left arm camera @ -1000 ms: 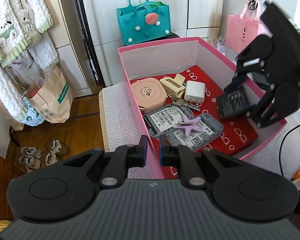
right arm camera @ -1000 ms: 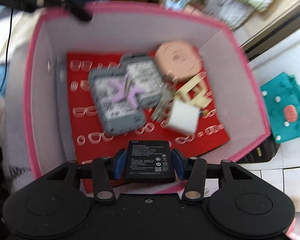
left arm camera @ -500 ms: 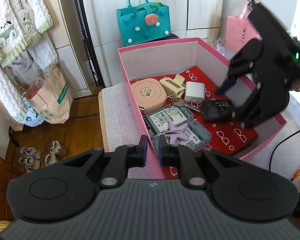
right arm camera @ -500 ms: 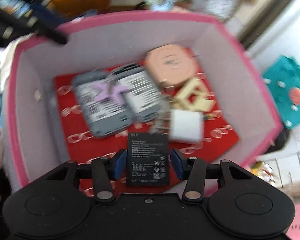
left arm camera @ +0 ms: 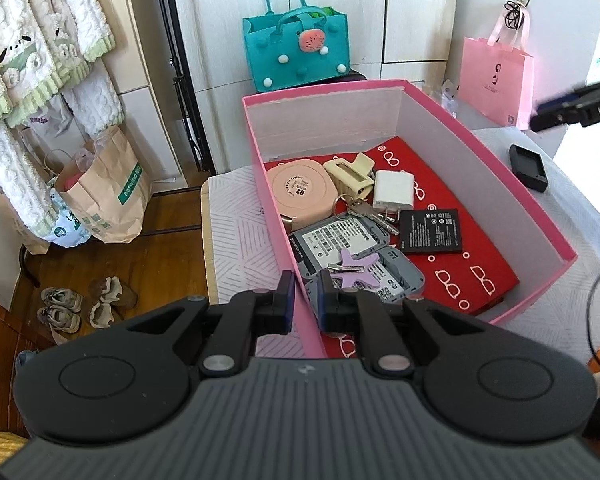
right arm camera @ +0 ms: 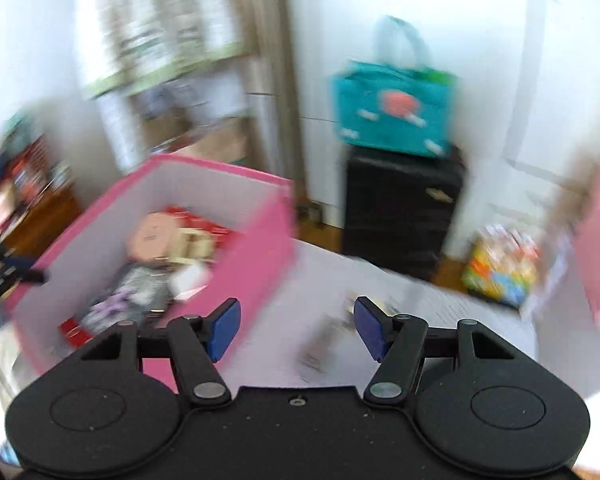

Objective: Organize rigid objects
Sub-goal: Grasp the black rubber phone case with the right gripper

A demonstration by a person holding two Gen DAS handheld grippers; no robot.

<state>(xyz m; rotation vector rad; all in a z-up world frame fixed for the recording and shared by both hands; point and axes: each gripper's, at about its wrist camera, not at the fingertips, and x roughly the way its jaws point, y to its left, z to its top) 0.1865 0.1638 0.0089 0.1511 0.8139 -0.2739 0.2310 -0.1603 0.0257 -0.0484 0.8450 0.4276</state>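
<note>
Left wrist: "D2" on peach case [left arm camera: 302, 193], "notwind" paper bag [left arm camera: 108, 196]

- The right wrist view is smeared throughout: the pink box [right arm camera: 256, 236] and what lies in it read only as colour patches.
- A dark, flat thing [right arm camera: 320, 344] on the white table cover [right arm camera: 460, 312] between the right gripper [right arm camera: 296, 326] fingers is too blurred to name.
- In the left wrist view, the right gripper shows only as a dark tip, cut by the right edge.
- The left gripper [left arm camera: 302, 294] hides the box's near corner and part of the lower grey device [left arm camera: 396, 280].
- Label print on the black battery [left arm camera: 431, 231] is too small to read.
</note>
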